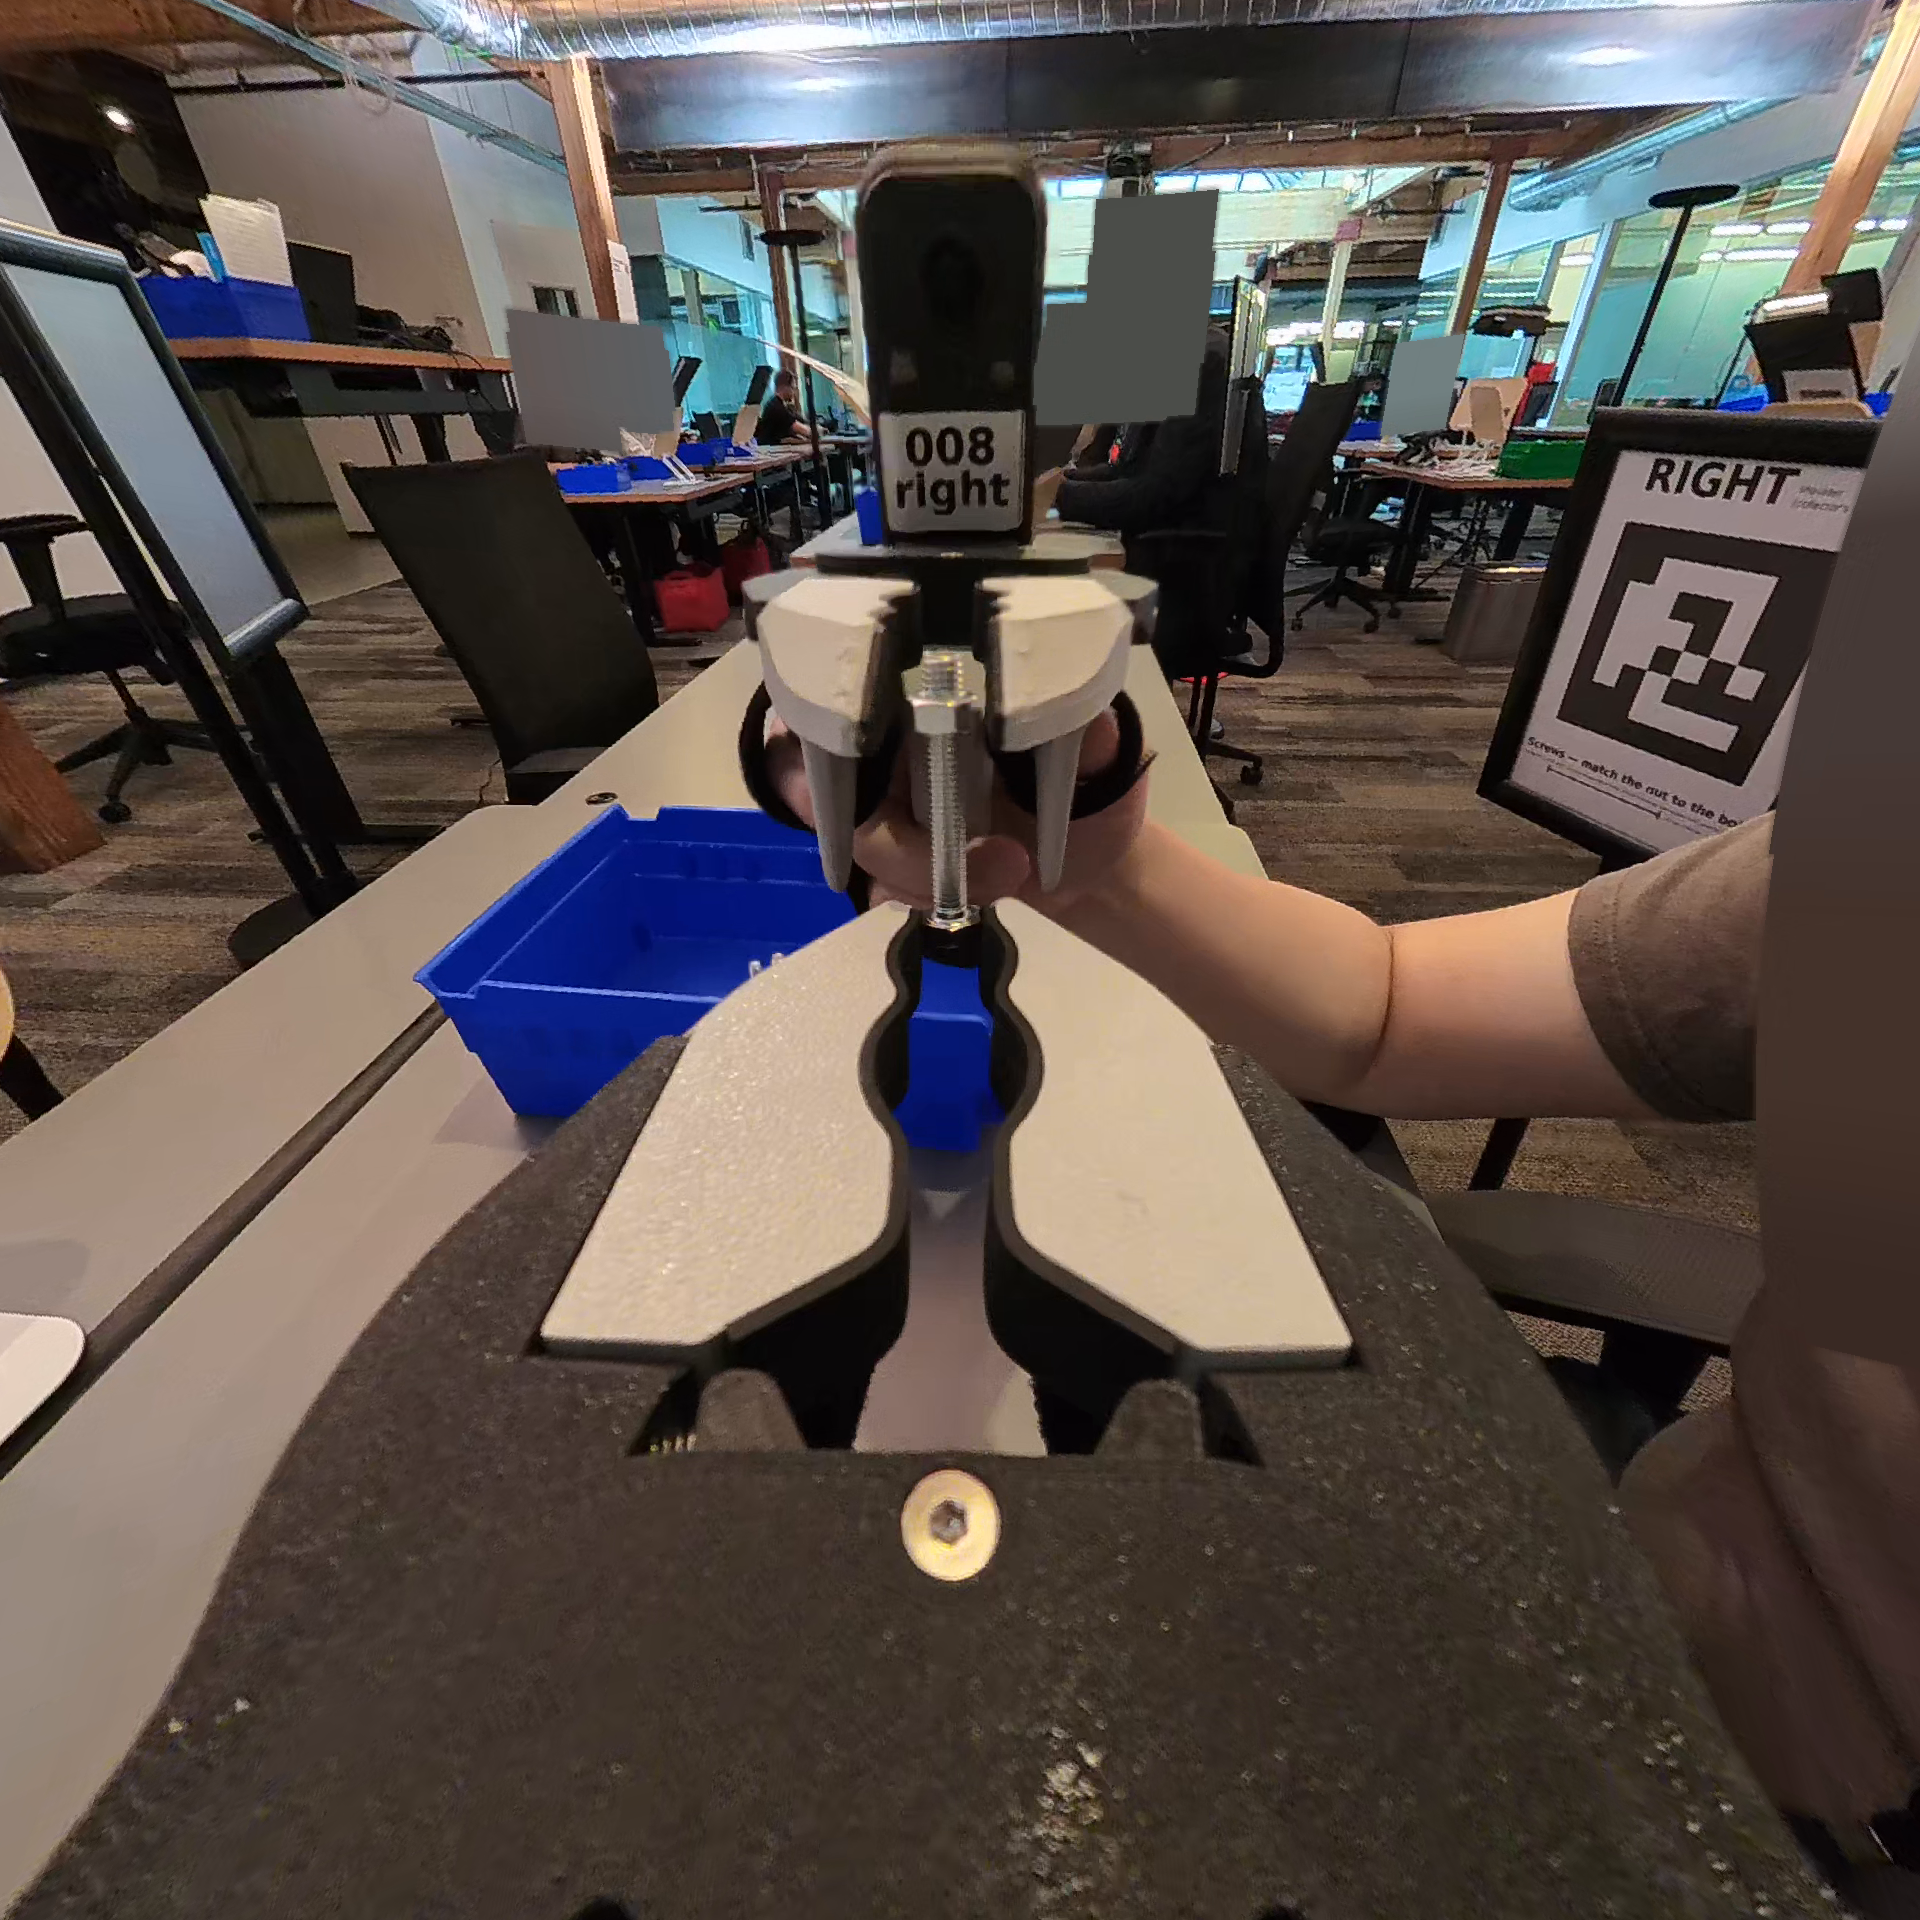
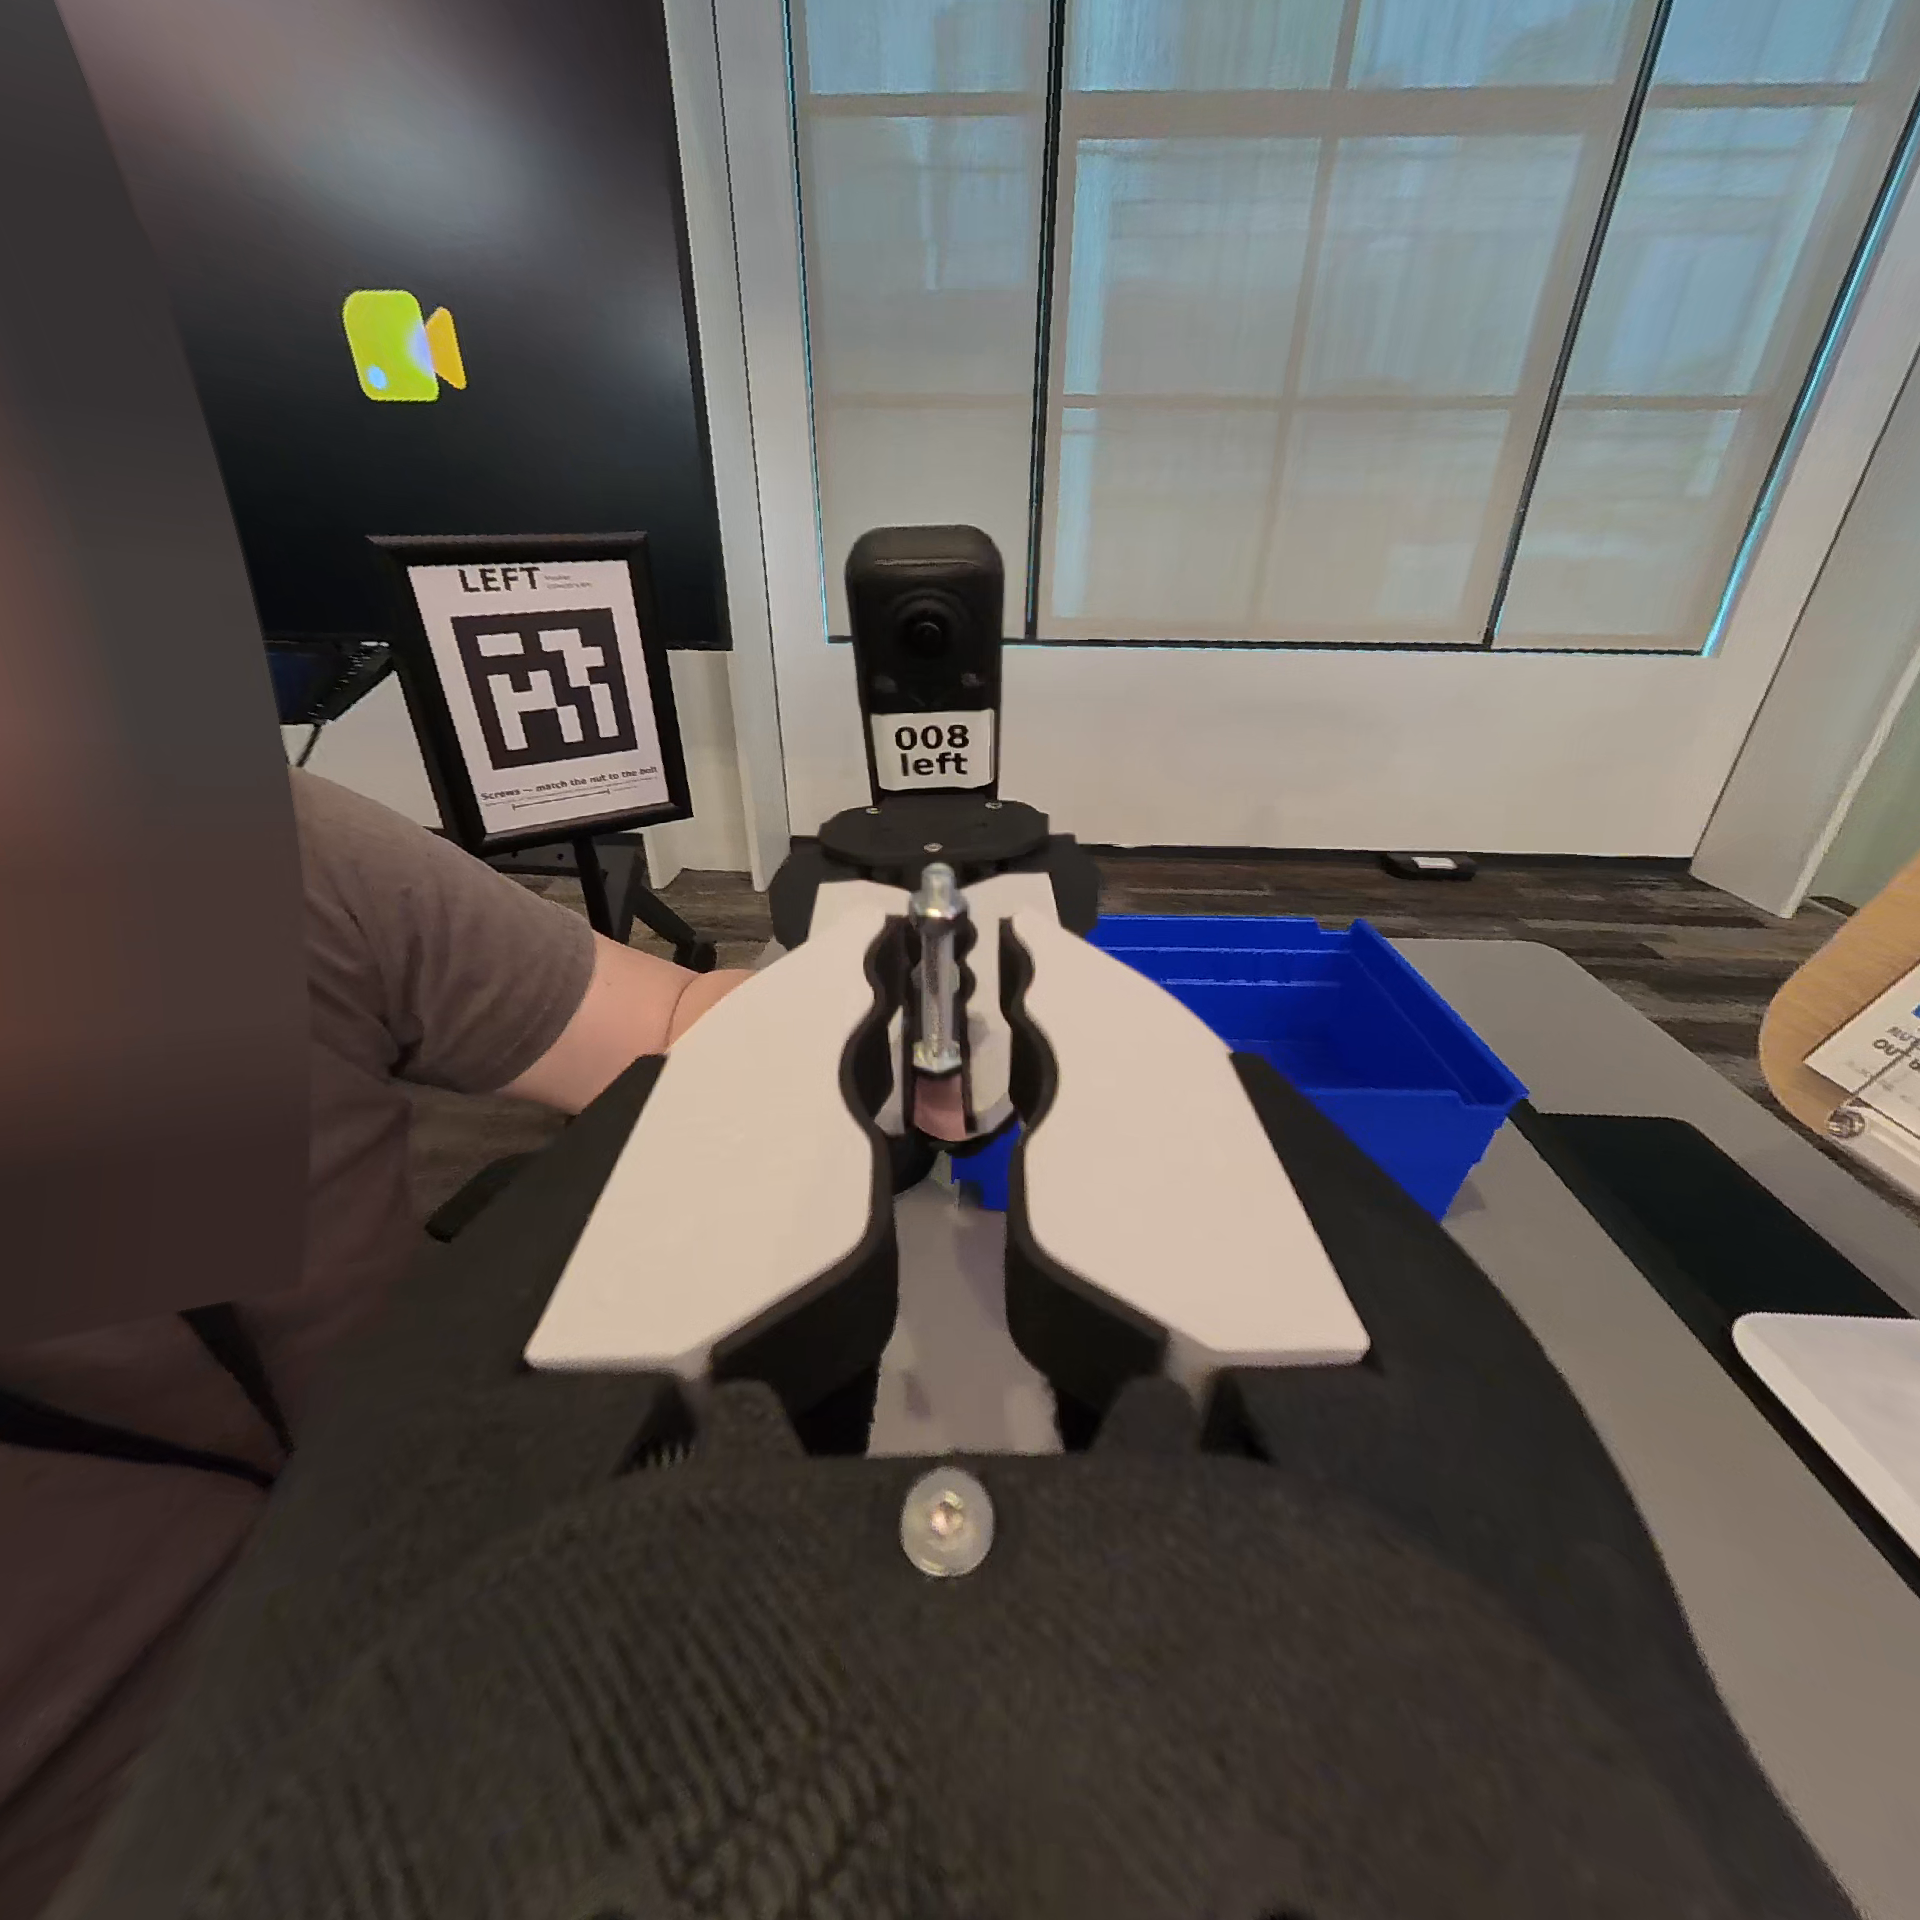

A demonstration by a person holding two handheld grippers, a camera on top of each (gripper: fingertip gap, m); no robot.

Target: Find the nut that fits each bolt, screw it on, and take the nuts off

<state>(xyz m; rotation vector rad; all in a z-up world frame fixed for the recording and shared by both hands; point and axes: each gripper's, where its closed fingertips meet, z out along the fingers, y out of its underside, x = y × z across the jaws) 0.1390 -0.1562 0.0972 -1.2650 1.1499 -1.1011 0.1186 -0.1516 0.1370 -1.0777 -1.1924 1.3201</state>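
Observation:
A long silver bolt (image 1: 945, 821) hangs in the air between my two grippers, which face each other above the grey table (image 1: 208, 1143). My left gripper (image 1: 948, 935) is shut on the bolt's head end. My right gripper (image 1: 943, 686) faces me, held in a hand, with its fingers closed around a silver hex nut (image 1: 943, 717) threaded near the bolt's far end. In the right wrist view the bolt (image 2: 938, 977) runs between my right gripper's (image 2: 943, 935) fingers, the nut (image 2: 933, 1058) sits in their notch, and the left gripper (image 2: 938, 894) holds the far end.
A blue plastic bin (image 1: 644, 966) sits on the table under the grippers, also in the right wrist view (image 2: 1351, 1039). Framed marker signs (image 1: 1683, 623) (image 2: 540, 686) stand beside the table. A white object (image 2: 1849, 1392) and papers (image 2: 1870, 1039) lie at the right. Office chairs stand behind. My left and right fingertips are right by each other.

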